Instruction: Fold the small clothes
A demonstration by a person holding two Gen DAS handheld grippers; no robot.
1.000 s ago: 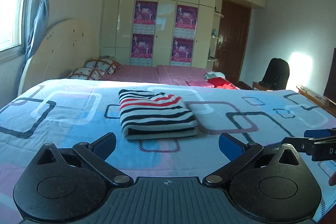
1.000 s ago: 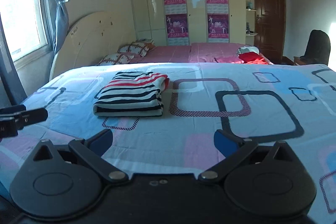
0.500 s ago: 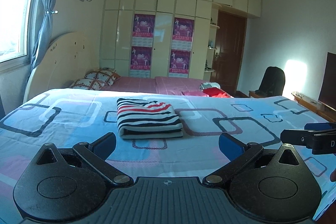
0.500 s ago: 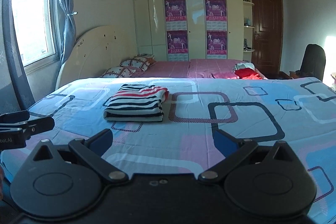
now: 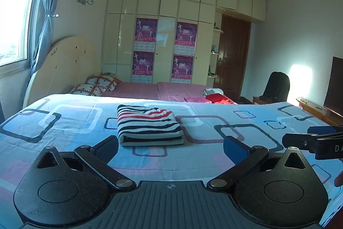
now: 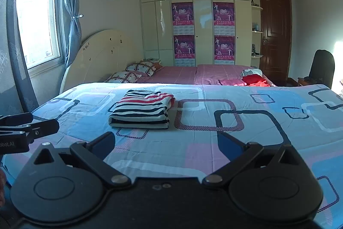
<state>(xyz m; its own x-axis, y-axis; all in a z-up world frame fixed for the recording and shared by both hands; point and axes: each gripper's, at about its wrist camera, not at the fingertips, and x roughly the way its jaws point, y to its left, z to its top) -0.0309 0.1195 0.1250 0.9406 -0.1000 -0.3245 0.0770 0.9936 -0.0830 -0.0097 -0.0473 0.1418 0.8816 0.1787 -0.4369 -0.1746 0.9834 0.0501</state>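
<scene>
The folded garment (image 5: 148, 125) was white with black and red stripes; the bedspread (image 5: 214, 156) was pale blue and pink with dark square outlines.

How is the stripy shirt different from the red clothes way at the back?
The stripy shirt is folded into a neat flat rectangle; the red clothes lie in a loose, rumpled heap. The stripy shirt has black, white and red stripes; the red clothes are mostly plain red. The stripy shirt sits on the blue patterned quilt; the red clothes rest on the pink sheet behind. Neither is being held.
</scene>
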